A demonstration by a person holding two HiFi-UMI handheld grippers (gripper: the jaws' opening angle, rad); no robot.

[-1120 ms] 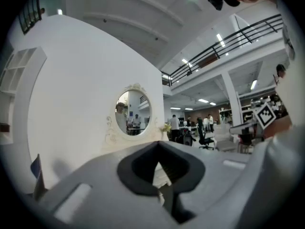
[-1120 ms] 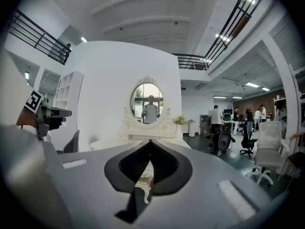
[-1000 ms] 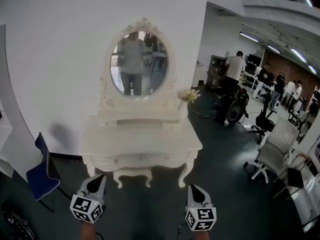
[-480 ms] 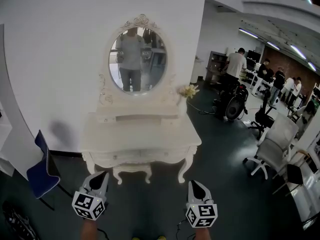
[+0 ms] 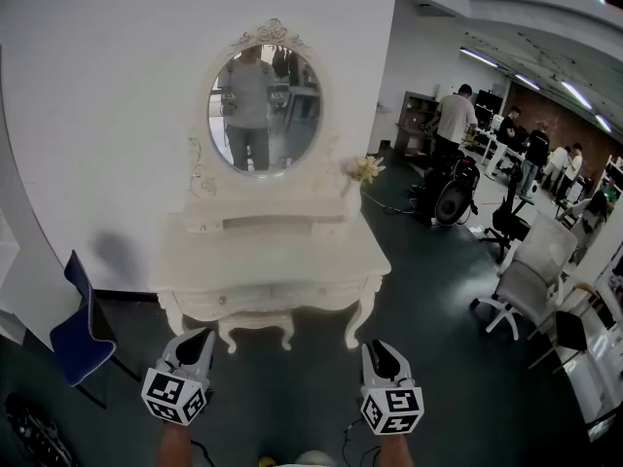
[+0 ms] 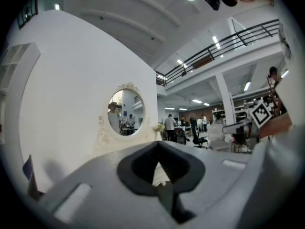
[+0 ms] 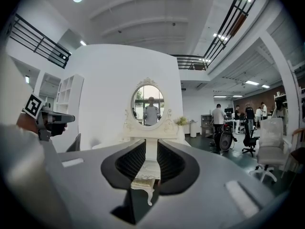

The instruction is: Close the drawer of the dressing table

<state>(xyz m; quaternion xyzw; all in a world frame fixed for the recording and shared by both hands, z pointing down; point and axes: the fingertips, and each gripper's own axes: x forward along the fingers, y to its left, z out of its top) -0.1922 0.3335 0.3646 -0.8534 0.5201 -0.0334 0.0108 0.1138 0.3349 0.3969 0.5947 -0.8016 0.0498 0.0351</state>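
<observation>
- The room is a big open hall with a plain white wall ahead and a dark floor. The jaws point level towards that wall, which suits a push on a drawer front.
- A blue chair stands ahead of the left jaws and out to their left, clear of any path to the furniture.
- The left gripper is held low and level. Its jaws are closed tip to tip on nothing, probably so that they give a blunt end for pushing.
- The ornate white dressing table with its oval mirror stands against the wall, ahead of both pairs of jaws and well apart from them. Neither pair touches it.
- The shallow white drawer sits in the carved front under the surface, ahead of the two pairs of jaws and between them. From here I cannot tell how far out it stands.
- The right gripper is level with the left one. Its jaws are opening with nothing between them, and the dressing table shows far off through the gap, so it is aimed squarely at the front.
- People and a white office chair are far ahead of the right jaws and off to their right, and they have no part in the task.
</observation>
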